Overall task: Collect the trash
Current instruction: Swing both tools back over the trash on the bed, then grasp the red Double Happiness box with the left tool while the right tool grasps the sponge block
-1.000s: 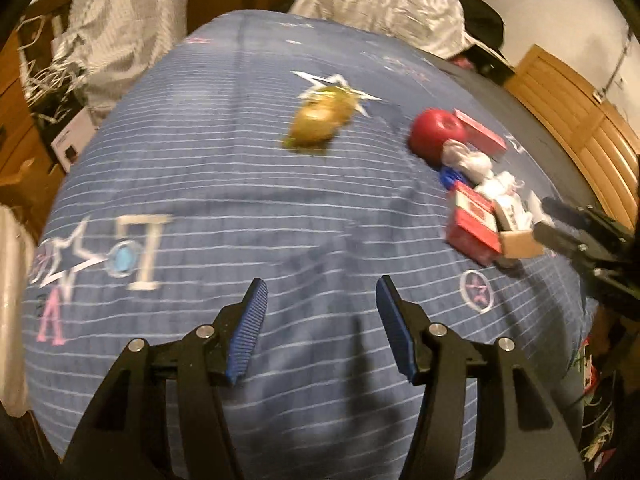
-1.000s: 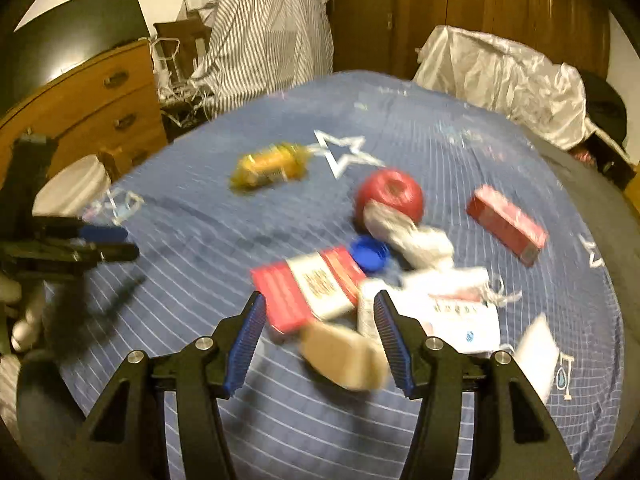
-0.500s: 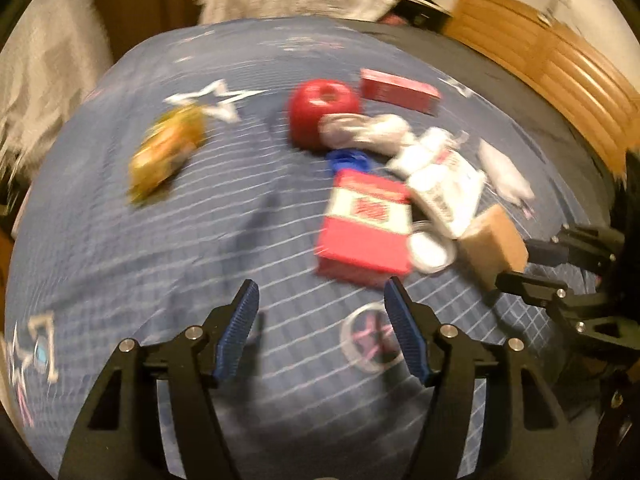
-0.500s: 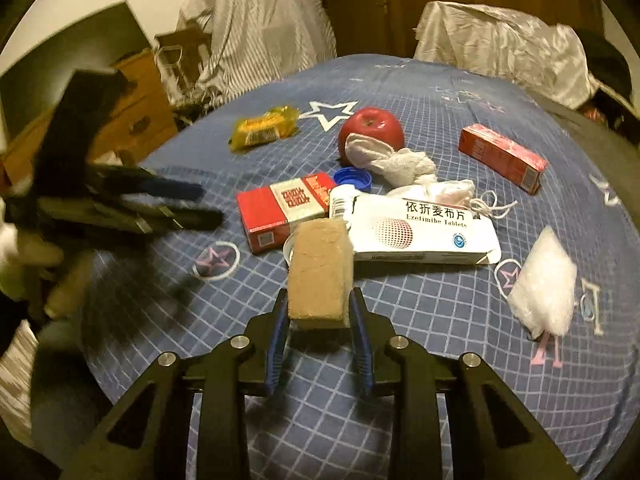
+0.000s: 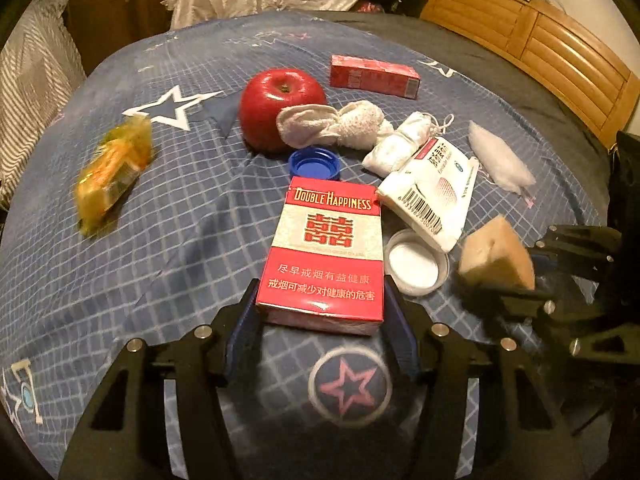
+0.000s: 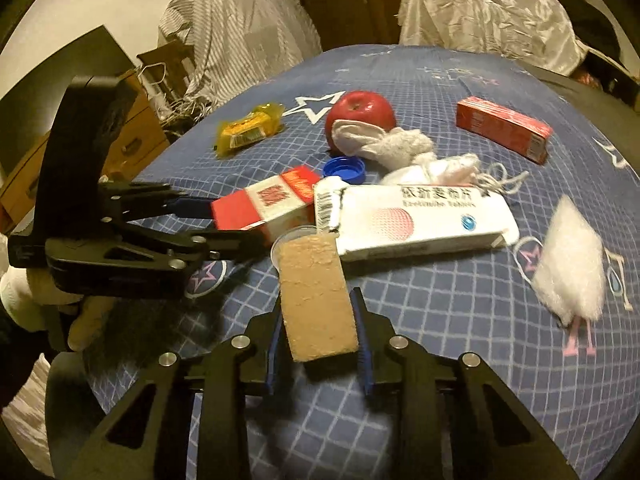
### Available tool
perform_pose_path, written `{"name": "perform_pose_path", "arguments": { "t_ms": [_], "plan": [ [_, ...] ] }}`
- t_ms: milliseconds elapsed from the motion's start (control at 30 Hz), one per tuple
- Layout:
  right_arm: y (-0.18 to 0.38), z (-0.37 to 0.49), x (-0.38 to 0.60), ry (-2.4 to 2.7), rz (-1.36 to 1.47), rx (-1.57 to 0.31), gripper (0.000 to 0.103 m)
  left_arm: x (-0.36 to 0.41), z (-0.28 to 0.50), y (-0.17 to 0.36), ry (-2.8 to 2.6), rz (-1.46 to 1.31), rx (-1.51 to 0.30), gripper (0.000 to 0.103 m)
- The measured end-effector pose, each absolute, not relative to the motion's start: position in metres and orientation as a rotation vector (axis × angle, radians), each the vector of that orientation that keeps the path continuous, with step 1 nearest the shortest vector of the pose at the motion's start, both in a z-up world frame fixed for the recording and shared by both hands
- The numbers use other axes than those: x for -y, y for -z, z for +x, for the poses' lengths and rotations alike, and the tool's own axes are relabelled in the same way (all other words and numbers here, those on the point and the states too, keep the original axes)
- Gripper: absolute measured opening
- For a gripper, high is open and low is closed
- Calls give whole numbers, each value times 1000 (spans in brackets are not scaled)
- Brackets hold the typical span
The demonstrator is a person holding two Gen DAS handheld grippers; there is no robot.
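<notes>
Blue star-patterned bed (image 5: 168, 240), wooden headboard (image 5: 560, 52), wooden dresser (image 6: 136, 136).

red cigarette pack (image 5: 324, 256) flat on bedspread; tan sponge block (image 6: 316, 296) lifted, tilted.

Left wrist camera sits low and close behind the cigarette pack (image 5: 322, 256), facing the headboard (image 5: 532, 46) at 1 o'clock. Right wrist camera looks from the right, over the sponge block (image 6: 316, 297). Both share the apple (image 5: 280, 108) and medicine box (image 6: 420, 220).
</notes>
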State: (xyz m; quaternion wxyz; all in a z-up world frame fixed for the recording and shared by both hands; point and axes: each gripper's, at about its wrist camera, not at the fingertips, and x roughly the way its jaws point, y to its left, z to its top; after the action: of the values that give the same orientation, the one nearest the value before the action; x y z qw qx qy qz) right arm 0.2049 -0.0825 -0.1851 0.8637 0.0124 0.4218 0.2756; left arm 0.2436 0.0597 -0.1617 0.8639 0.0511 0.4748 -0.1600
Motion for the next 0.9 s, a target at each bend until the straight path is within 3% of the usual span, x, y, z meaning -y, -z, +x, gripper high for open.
{"name": "perform_pose_path", "arguments": {
  "t_ms": [233,500,567,633,900],
  "plan": [
    [186,179,83,-547,4,-919,31,-94,205,163,292,91,-1012,56],
    [189,186,75,-517,-33,-918,31,-85,229,166,269,49,-997,63],
    [190,185,75,-511,-34,-914,31,-83,231,168,260,52,-994,62],
    [191,185,75,-500,-32,-902,30,-82,231,168,247,47,-983,55],
    [170,171,67,-450,-15,-786,29,-91,203,145,164,12,-876,55]
  ]
}}
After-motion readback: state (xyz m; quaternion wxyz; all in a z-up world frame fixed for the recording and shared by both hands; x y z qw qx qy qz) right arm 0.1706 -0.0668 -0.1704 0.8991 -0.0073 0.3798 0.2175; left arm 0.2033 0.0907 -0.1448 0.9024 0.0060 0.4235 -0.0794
